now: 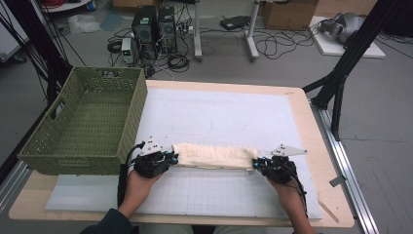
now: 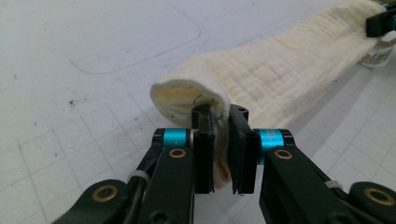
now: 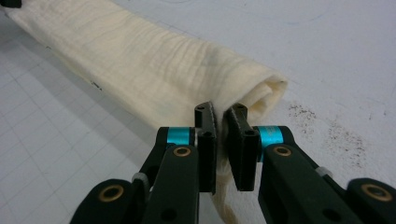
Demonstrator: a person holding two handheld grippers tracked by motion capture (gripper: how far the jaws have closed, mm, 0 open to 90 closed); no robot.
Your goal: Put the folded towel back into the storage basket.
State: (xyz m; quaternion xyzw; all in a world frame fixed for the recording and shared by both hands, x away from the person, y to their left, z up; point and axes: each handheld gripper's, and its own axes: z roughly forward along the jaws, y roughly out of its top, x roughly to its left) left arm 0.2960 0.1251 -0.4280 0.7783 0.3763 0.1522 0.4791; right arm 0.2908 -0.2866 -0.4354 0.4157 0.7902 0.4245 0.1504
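Observation:
A cream cloth (image 1: 214, 156), folded into a long soft roll, lies across the white mat near the table's front. My left gripper (image 1: 171, 157) is shut on the roll's left end; in the left gripper view the cloth (image 2: 261, 77) runs away up to the right and its edge is pinched at my left gripper (image 2: 223, 140). At the opposite end my right gripper (image 1: 257, 164) is shut on the cloth. The right gripper view has the cloth (image 3: 140, 60) stretching off to the upper left, with fabric squeezed in my right gripper (image 3: 223, 135).
A green woven basket (image 1: 73, 141) stands at the table's left, close to my left hand. The white gridded mat (image 1: 229, 112) covers most of the wooden table (image 1: 316, 146). Beyond the table are computer towers (image 1: 155, 29), cables and black stand legs (image 1: 341, 68).

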